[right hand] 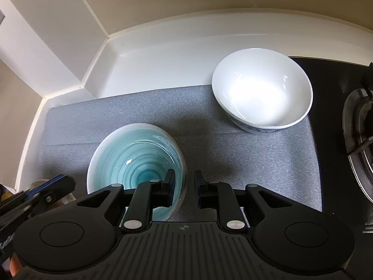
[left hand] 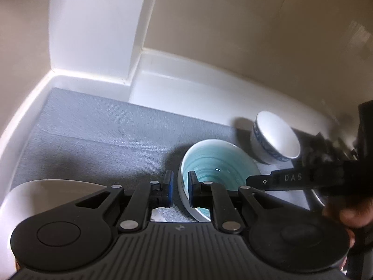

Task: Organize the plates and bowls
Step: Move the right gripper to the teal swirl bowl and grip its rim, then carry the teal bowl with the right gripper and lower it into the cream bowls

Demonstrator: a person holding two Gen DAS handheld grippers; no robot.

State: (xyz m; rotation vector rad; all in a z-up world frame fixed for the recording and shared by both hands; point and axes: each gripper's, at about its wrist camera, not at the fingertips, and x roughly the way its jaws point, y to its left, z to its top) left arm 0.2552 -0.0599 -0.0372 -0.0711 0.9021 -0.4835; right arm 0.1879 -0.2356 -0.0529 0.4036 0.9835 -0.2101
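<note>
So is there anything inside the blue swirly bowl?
Empty. The right wrist view looks straight into the blue swirly bowl, and only its glazed rings and a shiny glint show inside.

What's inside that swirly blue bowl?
The blue bowl looks empty: only its turquoise ring glaze and a glint of light show. The near part of its inside is hidden behind the right gripper, whose one finger reaches inside the rim. It sits on the grey mat.

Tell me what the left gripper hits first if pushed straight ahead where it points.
Probably the teal bowl: its near rim lies directly ahead of the left gripper, though how far off is unclear.
</note>
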